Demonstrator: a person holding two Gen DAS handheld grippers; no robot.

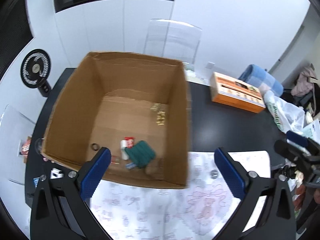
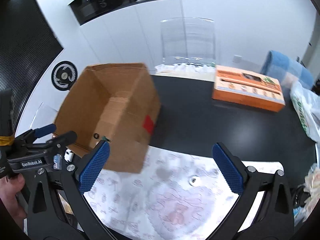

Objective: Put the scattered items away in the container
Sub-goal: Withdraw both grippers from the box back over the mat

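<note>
Step in hand: judged to be picking up what is left outside the box (image 1: 128,74); a small round silver piece (image 2: 194,180) lies on the printed mat (image 2: 160,200), between the right gripper (image 2: 160,166) fingers and beyond their tips.
Left gripper (image 1: 162,170): jaws spread wide, holding nothing, poised over the near edge of the box.
Right gripper: jaws spread wide, empty, above the mat just right of the box.
Doing it well: the silver piece looks low and flat, so the pads should come down to the mat on either side of it and close slowly; a fast pinch could flick it away. The mat may wrinkle under the pads.
Other strays: a small white item (image 2: 69,155) and a blue one (image 2: 57,161) sit on the table (image 2: 200,124) by the box's near left corner, nearer the left gripper.
Box: open-topped cardboard, upright, its near right corner on the mat.
Box contents: a green ribbed pouch (image 1: 142,153) near the front wall, a red-and-white packet (image 1: 127,144) touching it, a black ring (image 1: 95,146) to the left, small yellow pieces (image 1: 160,115) toward the back right; a few other bits by the front wall are too blurred to name.
Progress: most items seem to be in already.
</note>
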